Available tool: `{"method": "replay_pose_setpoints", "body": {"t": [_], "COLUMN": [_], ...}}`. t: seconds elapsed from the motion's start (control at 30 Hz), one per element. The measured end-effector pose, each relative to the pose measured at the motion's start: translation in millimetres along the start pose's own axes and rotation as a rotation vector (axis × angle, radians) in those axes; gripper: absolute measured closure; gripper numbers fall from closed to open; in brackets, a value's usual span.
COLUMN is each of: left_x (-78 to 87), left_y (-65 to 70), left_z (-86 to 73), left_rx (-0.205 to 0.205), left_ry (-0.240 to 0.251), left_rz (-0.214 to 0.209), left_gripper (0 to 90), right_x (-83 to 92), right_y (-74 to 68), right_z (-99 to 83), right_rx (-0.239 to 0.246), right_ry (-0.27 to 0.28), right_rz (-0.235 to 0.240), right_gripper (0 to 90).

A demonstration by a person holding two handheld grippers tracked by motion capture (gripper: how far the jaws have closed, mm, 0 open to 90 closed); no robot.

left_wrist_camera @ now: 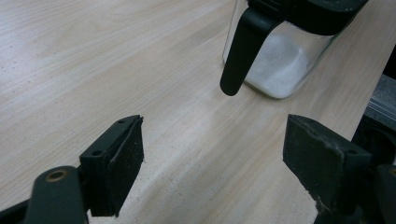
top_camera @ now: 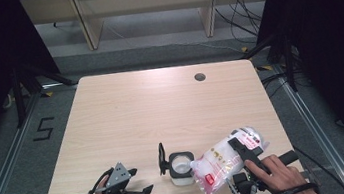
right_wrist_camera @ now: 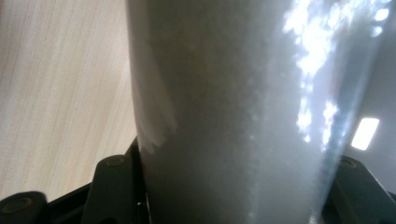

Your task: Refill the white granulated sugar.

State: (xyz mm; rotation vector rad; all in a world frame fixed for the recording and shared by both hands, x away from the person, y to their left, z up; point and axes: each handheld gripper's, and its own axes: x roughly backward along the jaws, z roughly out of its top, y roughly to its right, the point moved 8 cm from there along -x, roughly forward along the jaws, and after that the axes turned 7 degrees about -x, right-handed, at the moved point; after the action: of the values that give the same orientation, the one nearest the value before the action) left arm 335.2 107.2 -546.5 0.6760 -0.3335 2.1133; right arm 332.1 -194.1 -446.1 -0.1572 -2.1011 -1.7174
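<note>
Gripping the bag (top_camera: 221,163) in the right gripper (top_camera: 243,155); jar (top_camera: 181,168) alongside.

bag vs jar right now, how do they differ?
The bag is soft clear plastic with a red label, while the jar is rigid clear glass with a black top. The bag is clamped in the right claw and tilted with one corner near the jar's mouth; the jar stands upright on the table, ungripped, ahead of the open left claw. The jar's lid stands open. Both hold white granules.
</note>
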Motion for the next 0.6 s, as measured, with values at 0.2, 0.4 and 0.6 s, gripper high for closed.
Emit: {"method": "replay_pose_setpoints", "body": {"t": [0.2,0.4,0.6], "left_x": [-0.6,-0.6,-1.6], "left_y": [-0.4,-0.1,0.7], "left_z": [0.1,0.6,1.5], "left_rx": [0.000,0.005,0.014], "left_ry": [0.007,0.009,0.026], "left_rz": [0.003,0.002,0.001], "left_gripper": [19.9,19.9,19.9], "right_x": [0.6,-0.2,0.0], "right_y": [0.2,0.9,0.2], "right_z": [-0.7,-0.9,-0.4], "right_rx": [0.005,0.008,-0.002], "right_ry": [-0.009,0.014,0.006], "right_rz": [0.003,-0.014,-0.012], "right_gripper": [44.5,44.5,44.5]}}
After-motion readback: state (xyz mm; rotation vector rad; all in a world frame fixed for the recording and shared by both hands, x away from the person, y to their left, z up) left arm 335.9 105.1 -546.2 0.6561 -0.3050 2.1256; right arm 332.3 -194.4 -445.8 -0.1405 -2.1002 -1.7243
